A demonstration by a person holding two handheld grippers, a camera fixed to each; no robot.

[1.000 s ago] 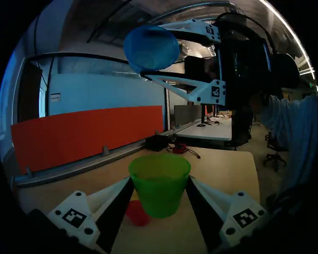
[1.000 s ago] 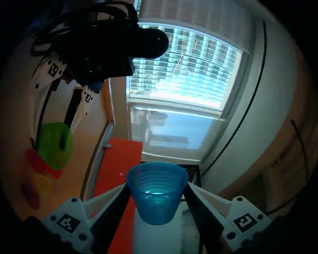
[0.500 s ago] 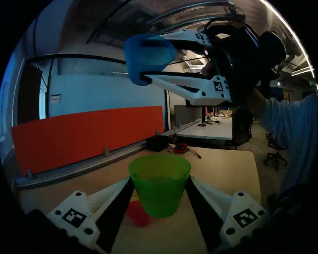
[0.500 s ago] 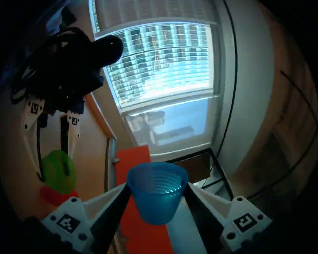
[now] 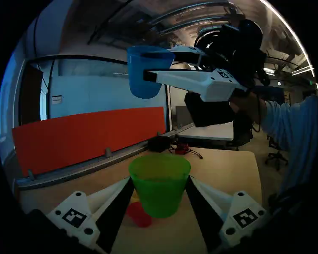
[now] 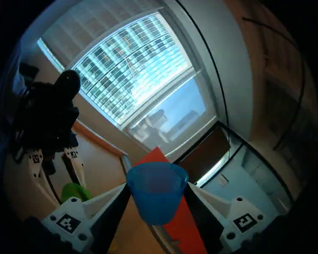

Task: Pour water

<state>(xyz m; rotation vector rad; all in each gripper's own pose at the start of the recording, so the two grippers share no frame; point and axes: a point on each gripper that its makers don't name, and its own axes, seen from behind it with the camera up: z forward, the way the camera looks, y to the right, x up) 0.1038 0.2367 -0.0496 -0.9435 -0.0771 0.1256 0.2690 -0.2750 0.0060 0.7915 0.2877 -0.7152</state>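
Note:
My left gripper (image 5: pixel 160 190) is shut on a green cup (image 5: pixel 160 185), upright just above the wooden table (image 5: pixel 227 169). High above it my right gripper (image 5: pixel 152 67) is shut on a blue cup (image 5: pixel 145 71), which stands nearly upright there. In the right gripper view the blue cup (image 6: pixel 157 198) sits between the white fingers (image 6: pixel 97 203) of the right gripper (image 6: pixel 157 195). The green cup (image 6: pixel 75 192) and the left gripper (image 6: pixel 59 163) show at the lower left. I cannot see water in either cup.
A red cup (image 5: pixel 138 213) lies on the table beside the green one, with something yellow just behind it. An orange partition (image 5: pixel 87 131) runs along the table's far edge. Cables and a black box (image 5: pixel 159 143) sit at the back. A person's sleeve (image 5: pixel 292 127) is at the right.
The blue cup has turned back from lying tipped, mouth toward me, to nearly upright, staying high above the green cup. The left gripper and green cup have stayed still.

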